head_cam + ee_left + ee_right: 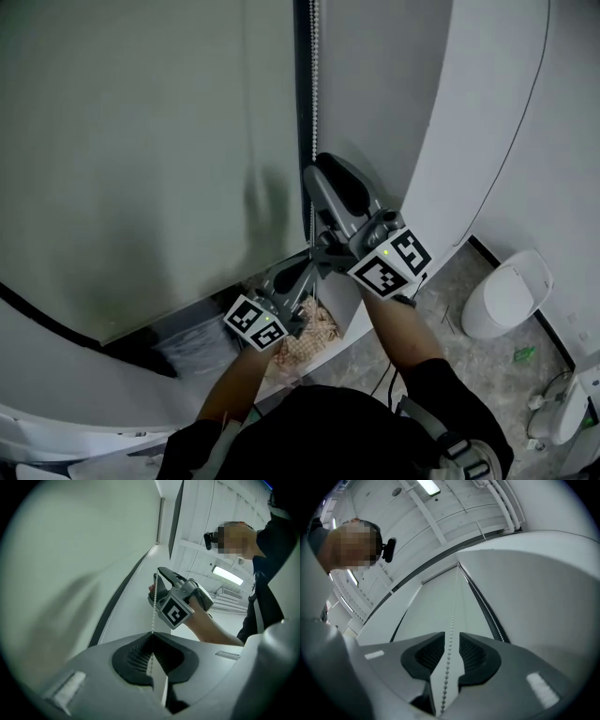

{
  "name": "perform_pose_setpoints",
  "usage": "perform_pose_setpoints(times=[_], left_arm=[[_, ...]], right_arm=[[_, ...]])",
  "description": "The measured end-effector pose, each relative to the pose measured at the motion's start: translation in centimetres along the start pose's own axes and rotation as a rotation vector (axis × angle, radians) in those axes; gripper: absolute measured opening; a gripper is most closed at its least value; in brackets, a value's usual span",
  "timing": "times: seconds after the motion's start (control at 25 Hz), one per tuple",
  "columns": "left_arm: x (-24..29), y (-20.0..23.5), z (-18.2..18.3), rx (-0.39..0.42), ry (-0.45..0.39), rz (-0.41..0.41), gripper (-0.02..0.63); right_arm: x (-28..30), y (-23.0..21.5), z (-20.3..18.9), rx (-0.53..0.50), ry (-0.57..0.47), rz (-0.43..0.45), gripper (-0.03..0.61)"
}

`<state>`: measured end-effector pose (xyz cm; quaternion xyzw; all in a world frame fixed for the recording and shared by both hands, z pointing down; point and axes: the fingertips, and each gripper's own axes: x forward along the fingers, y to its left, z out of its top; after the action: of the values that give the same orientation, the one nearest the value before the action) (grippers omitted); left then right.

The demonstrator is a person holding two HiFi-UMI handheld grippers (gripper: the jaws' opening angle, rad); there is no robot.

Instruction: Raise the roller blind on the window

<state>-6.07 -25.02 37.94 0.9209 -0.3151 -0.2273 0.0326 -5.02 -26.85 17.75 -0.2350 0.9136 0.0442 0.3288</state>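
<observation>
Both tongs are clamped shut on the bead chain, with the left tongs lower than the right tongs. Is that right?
Not quite. Only the left tongs are clamped on the bead chain. The right tongs stand open, with the chain running loose between them, as the right gripper view shows. The left tongs are indeed the lower ones.

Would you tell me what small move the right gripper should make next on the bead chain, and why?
Probably close the right gripper on the bead chain. Its jaws stand apart with the chain running between them, above the left gripper, which is shut on the chain lower down. A grip there would likely allow the next pull.
</observation>
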Motion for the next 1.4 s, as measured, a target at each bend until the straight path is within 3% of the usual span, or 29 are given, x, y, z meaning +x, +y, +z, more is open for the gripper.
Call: perform_pose_setpoints(times=[0.16, 0.32, 0.68, 0.84, 1.08, 1.2, 1.32, 1.4], left_arm=[[-0.2, -0.1, -0.1, -0.008, 0.003, 0.005, 0.006], [-0.2, -0.3, 0.0, -0.009, 0.001, 0.012, 0.008], [-0.2, -0.1, -0.3, -0.011, 0.015, 0.013, 0.009], [-0.5, 1.5, -3.6, -0.049, 0.097, 0.041, 0.009], [-4.3, 2.2, -13.7, -0.216, 0.254, 0.130, 0.009], [-6.4, 2.2, -18.3, -0.177, 0.403, 0.162, 0.009], [-7.5, 0.9, -20.3, -0.145, 0.486, 0.113, 0.017], [-7.5, 0.7, -19.3, -0.144, 0.471, 0.075, 0.109]], right_arm=[[0.6, -0.3, 0.3, 0.058, -0.011, 0.017, 0.065], [0.6, 0.1, 0.5, 0.019, -0.015, 0.020, 0.024], [-0.1, -0.1, 0.6, -0.043, -0.036, 0.013, 0.017], [-1.7, -1.4, -2.0, -0.044, -0.001, -0.025, 0.017], [-10.3, -0.3, -8.4, 0.026, 0.106, -0.077, 0.017], [-13.9, 0.6, -12.0, 0.089, 0.171, -0.094, 0.017], [-15.7, 0.7, -13.1, 0.111, 0.196, -0.117, 0.018], [-15.8, 0.4, -12.7, 0.097, 0.200, -0.121, 0.018]])
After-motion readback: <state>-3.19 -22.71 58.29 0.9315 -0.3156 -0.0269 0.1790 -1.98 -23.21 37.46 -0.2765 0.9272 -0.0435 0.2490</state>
